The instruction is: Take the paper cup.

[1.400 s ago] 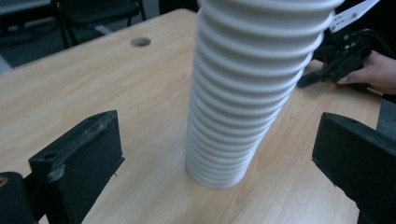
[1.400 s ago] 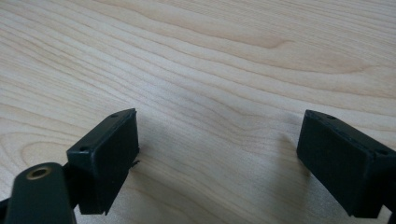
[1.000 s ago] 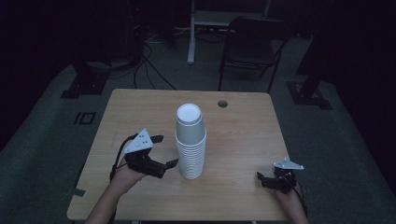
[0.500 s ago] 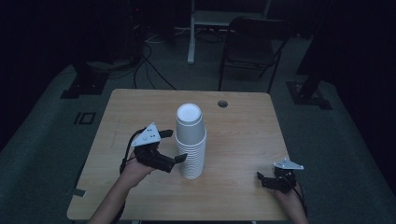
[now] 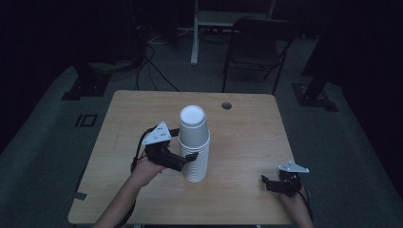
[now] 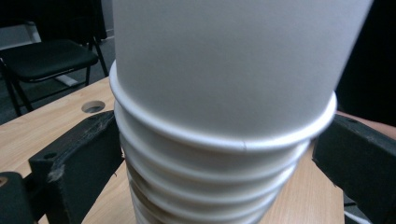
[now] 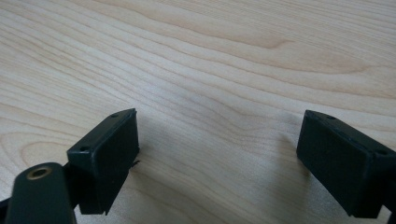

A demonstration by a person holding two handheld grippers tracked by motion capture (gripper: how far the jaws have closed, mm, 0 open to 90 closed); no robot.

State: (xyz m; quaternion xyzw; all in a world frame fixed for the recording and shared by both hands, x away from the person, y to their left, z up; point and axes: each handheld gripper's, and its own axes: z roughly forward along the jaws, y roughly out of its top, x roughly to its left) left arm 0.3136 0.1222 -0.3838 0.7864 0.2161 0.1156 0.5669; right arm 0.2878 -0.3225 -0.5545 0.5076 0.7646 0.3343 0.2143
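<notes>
Now the left gripper (image 5: 186, 162) straddles the cup stack (image 5: 194, 142), jaws wide apart, not yet gripping; next it must close squarely. The right gripper (image 5: 266, 183) rests open, empty.

My left gripper (image 5: 183, 159) sits near the middle of the table, a little toward the near edge, jaws spread wide and pointing toward the right edge, its grey plate tilted up. My left hand (image 5: 145, 168) grips it from behind, the forearm running in from the near left corner. My right gripper (image 5: 267, 182) rests low by the near right corner, jaws parted and aimed toward the left edge, with my right hand (image 5: 292, 197) behind it at the near edge.
</notes>
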